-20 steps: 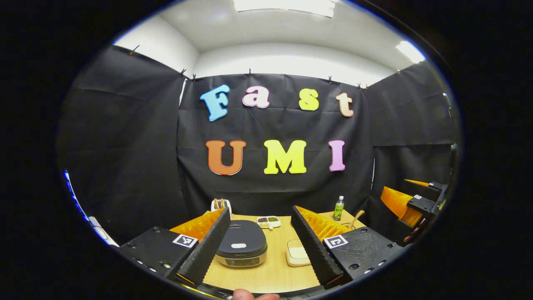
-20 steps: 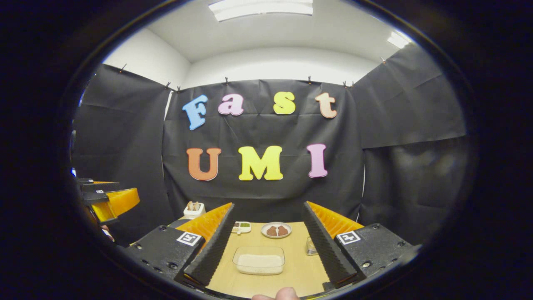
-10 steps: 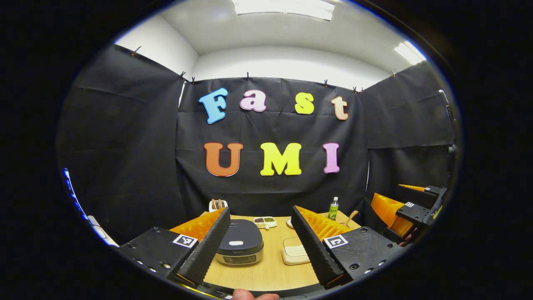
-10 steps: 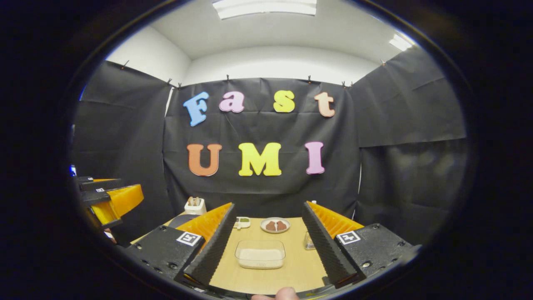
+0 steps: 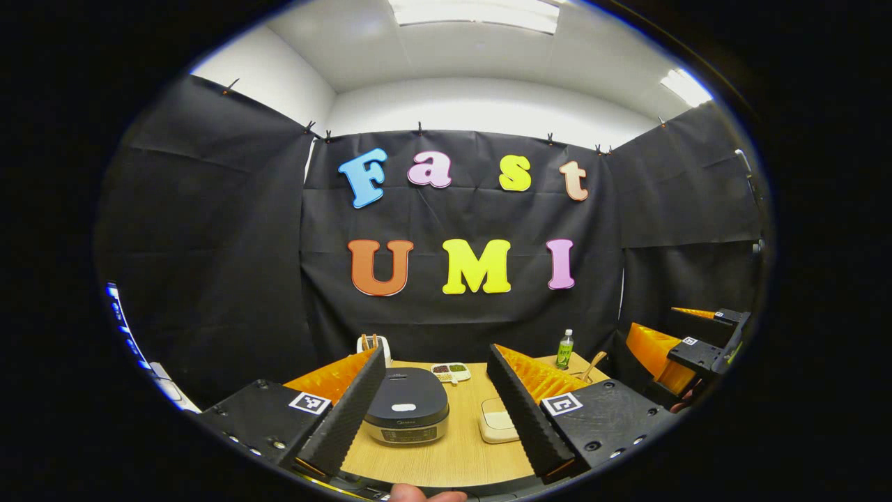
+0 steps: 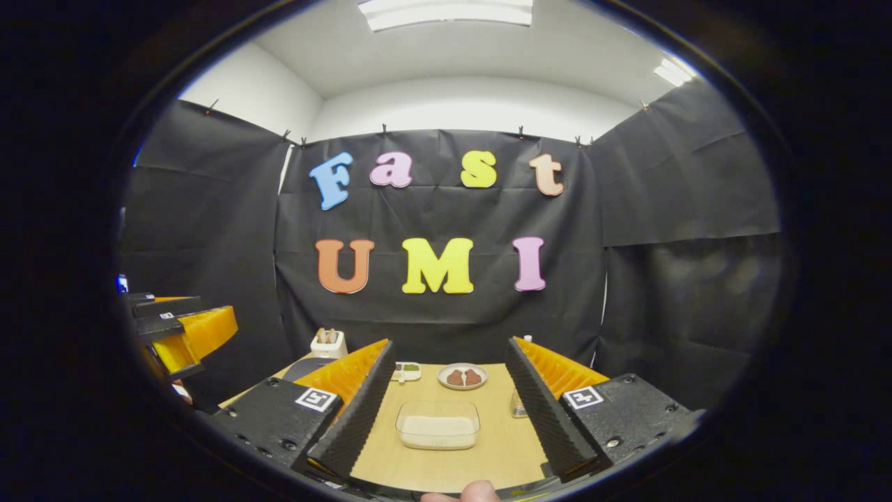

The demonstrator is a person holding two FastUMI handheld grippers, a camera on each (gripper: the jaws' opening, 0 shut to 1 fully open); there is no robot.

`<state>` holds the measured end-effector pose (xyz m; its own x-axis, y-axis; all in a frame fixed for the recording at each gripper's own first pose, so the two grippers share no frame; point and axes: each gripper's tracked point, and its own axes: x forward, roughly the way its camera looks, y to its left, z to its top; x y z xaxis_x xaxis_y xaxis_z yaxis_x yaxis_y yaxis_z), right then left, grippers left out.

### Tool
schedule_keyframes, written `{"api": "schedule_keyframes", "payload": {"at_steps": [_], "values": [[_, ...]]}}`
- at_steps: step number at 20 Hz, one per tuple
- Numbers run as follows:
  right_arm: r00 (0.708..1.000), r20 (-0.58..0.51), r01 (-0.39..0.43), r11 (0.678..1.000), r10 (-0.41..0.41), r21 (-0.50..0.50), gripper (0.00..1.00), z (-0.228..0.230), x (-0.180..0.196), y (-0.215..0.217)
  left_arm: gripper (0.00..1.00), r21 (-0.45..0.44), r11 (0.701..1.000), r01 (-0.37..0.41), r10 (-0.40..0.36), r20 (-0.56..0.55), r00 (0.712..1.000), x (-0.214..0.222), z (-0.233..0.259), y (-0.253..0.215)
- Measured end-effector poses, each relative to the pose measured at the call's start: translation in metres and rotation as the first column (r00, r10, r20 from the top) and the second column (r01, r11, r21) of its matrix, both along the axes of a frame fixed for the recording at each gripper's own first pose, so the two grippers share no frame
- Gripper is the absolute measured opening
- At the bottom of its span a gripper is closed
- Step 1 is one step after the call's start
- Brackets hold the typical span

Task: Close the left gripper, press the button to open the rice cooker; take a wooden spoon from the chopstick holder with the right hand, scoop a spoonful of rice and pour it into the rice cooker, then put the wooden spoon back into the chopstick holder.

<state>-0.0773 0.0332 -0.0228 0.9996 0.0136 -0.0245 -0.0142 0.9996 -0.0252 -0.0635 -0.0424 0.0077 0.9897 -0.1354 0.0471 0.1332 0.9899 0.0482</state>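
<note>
Left gripper (image 5: 435,418): held above the near edge of the table (image 5: 453,457), its fingers spread wide with nothing between them; it also shows at the left edge of the right gripper view (image 6: 185,335), clear of the table.
Right gripper (image 6: 446,415): held above the near edge of the table, its fingers wide apart and empty; in the left gripper view it sits at the far right (image 5: 686,348), off the table's right side.
Cooker (image 5: 406,415): dark, lid shut, on the left half of the table, seen between the left gripper's fingers and close to the left one.
Button (image 5: 403,407): a pale oval on the lid's top, untouched.
Holder (image 5: 373,346): white, at the far left corner of the table, behind the cooker; brown wooden handles stand up out of it.
Spoon: whether one of the handles in the holder is the spoon, I cannot tell.
Rice box (image 6: 437,424): clear and shallow, with a white layer of rice, on the table between the right gripper's fingers, right of the cooker.
Plate (image 6: 463,376): round, pale, with brown pieces on it, behind the rice box toward the far edge.
Small dish (image 5: 450,371): white, divided, dark and green fillings, at the far edge behind the cooker.
Bottle (image 5: 565,349): green, upright, near the far right corner.
Thumb (image 6: 474,491): a fingertip at the bottom edge of the right gripper view.
</note>
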Motion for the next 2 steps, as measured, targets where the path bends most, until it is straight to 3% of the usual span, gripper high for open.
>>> {"api": "schedule_keyframes", "payload": {"at_steps": [2], "values": [[1.000,-0.003,0.002,1.000,-0.002,-0.003,1.00,-0.0006,-0.0008,-0.0015,0.95,0.000,1.000,-0.002,0.002,0.002,1.000,-0.0014,0.0019,-0.0008]]}}
